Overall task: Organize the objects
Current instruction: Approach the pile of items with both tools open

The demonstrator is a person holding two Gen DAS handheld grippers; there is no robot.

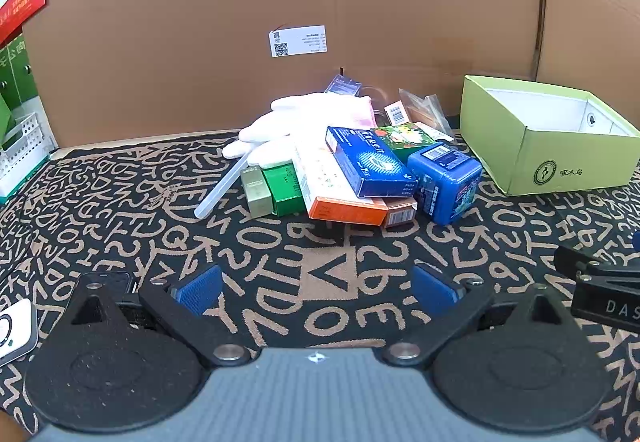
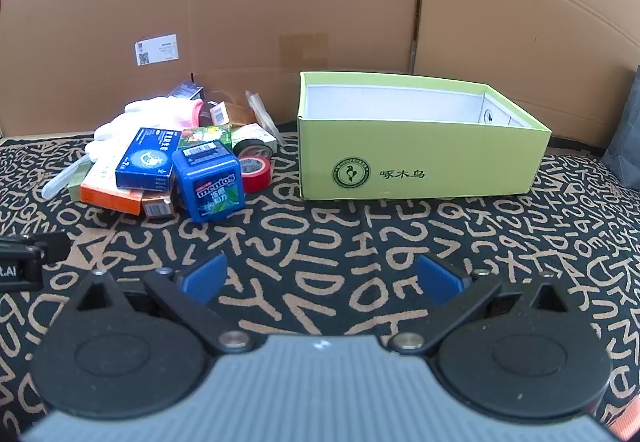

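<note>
A pile of small items lies on the patterned cloth: a blue mentos cube, a flat blue box, an orange box, a green box, white gloves, a clear tube and a red tape roll. To the right of the pile stands an empty green cardboard box. My left gripper is open, well short of the pile. My right gripper is open too, nothing between its fingers.
Cardboard walls close off the back and right. A white basket and green folders sit at the far left, with a white device near the left gripper. A dark grey object stands at the far right.
</note>
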